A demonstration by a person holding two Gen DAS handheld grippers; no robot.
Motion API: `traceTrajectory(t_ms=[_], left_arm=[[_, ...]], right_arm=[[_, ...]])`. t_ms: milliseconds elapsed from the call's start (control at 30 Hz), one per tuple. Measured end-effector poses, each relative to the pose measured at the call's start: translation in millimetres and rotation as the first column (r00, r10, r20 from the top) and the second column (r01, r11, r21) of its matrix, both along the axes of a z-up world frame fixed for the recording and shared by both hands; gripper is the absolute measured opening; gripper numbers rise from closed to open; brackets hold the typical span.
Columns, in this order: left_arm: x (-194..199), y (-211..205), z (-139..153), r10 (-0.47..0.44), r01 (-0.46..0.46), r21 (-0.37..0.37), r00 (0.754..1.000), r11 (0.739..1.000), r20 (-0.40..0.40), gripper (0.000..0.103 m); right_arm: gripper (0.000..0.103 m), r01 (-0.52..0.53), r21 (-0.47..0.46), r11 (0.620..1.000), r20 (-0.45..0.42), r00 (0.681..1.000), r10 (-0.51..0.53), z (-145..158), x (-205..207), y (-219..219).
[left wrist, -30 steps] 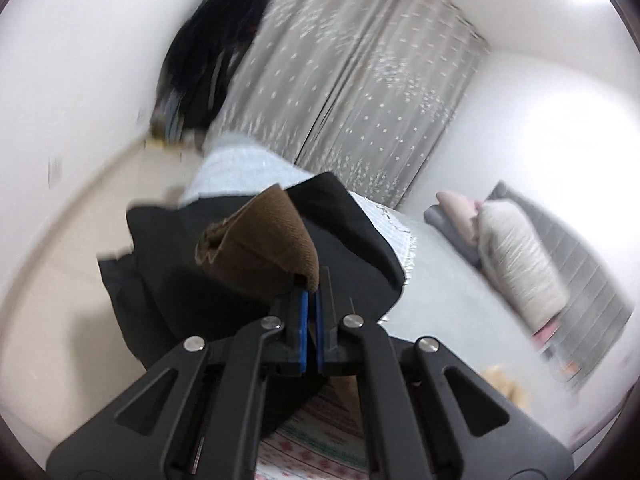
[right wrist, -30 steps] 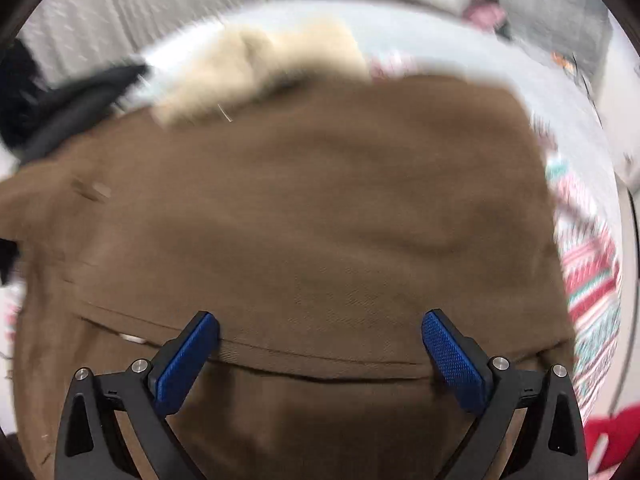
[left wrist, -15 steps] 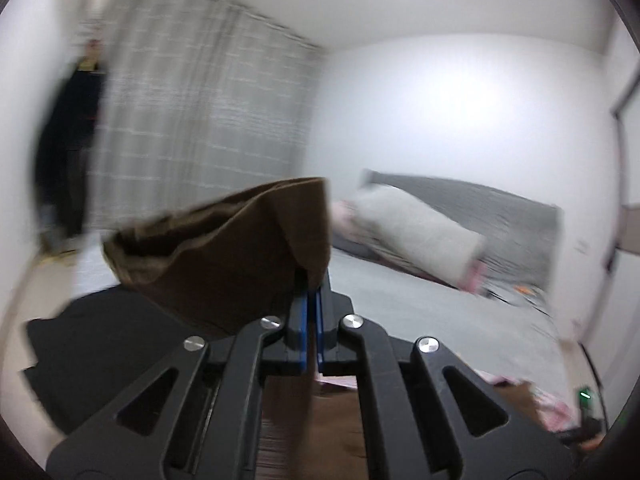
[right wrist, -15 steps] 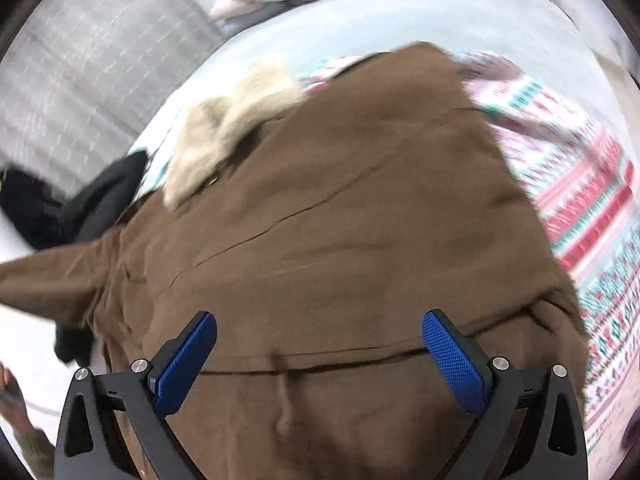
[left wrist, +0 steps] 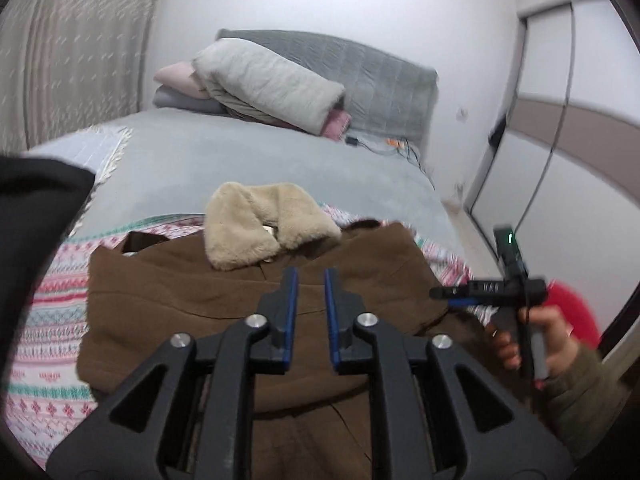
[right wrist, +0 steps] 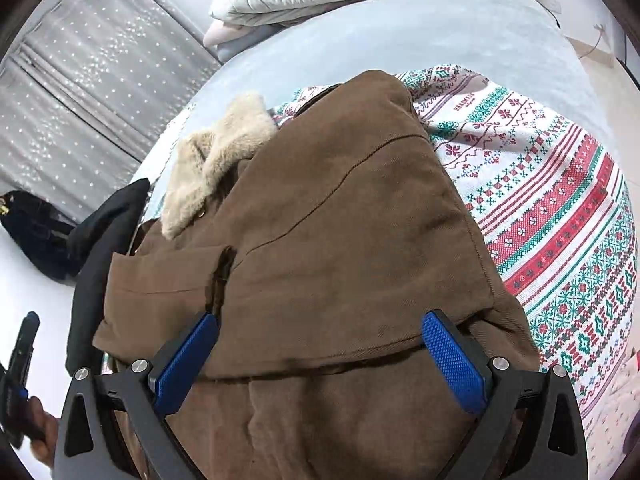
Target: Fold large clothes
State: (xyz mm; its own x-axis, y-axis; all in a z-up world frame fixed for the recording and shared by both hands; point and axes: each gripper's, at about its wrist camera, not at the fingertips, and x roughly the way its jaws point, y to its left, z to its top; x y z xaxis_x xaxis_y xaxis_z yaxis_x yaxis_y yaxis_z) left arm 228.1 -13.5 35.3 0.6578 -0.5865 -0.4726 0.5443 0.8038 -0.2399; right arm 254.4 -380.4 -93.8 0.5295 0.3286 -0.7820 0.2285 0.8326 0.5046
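Left wrist view: brown coat [left wrist: 256, 312] w/ cream fur collar [left wrist: 260, 224] lies flat on patterned blanket [left wrist: 44, 320] on the bed [left wrist: 240, 160]. Collar end points toward headboard [left wrist: 360, 76]; long axis runs collar to camera. Left tongs [left wrist: 310, 292] opening, narrow gap, nothing between pads, above coat's middle. Bare grey bed beyond collar. Black garment [left wrist: 36, 216] at left edge. Right hand [left wrist: 536, 340] grips its tool at right.

Right wrist view: coat folded in, sleeve over front. Right tongs [right wrist: 320, 354] spread wide, empty, over lower coat. Blanket free to the right; black garment [right wrist: 108, 232] touches coat's left edge.
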Motion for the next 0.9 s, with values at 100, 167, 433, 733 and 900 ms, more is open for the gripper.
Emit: traceTrajectory(t_ms=[100,167,433,733,900], left_arm=[[8,24,-11,0.114,-0.113,0.071,0.993,0.991,-0.012,0.036],[26,53,-23,0.210,-0.200,0.119,0.975,0.973,-0.078,0.036],[58,137,-78,0.408,-0.404,0.080,0.859,0.911,-0.309,0.036],[64,116,-101,0.376,-0.362,0.110,0.851,0.926,-0.367,0.036],[67,119,-116,0.446,-0.388,0.223,0.815,0.894,-0.371,0.045]], right_arm=[[0.103,0.005,0.019,1.000,0.005,1.000,-0.005,-1,0,-2],[0.103,-0.012,0.019,1.000,0.011,1.000,0.012,3,0,2],[0.102,-0.284,0.130,0.950,0.062,0.959,0.278,8,31,79],[0.009,-0.381,0.026,0.924,0.014,0.925,0.381,-10,68,148],[0.009,-0.348,-0.180,0.920,0.211,0.900,0.381,56,56,129]])
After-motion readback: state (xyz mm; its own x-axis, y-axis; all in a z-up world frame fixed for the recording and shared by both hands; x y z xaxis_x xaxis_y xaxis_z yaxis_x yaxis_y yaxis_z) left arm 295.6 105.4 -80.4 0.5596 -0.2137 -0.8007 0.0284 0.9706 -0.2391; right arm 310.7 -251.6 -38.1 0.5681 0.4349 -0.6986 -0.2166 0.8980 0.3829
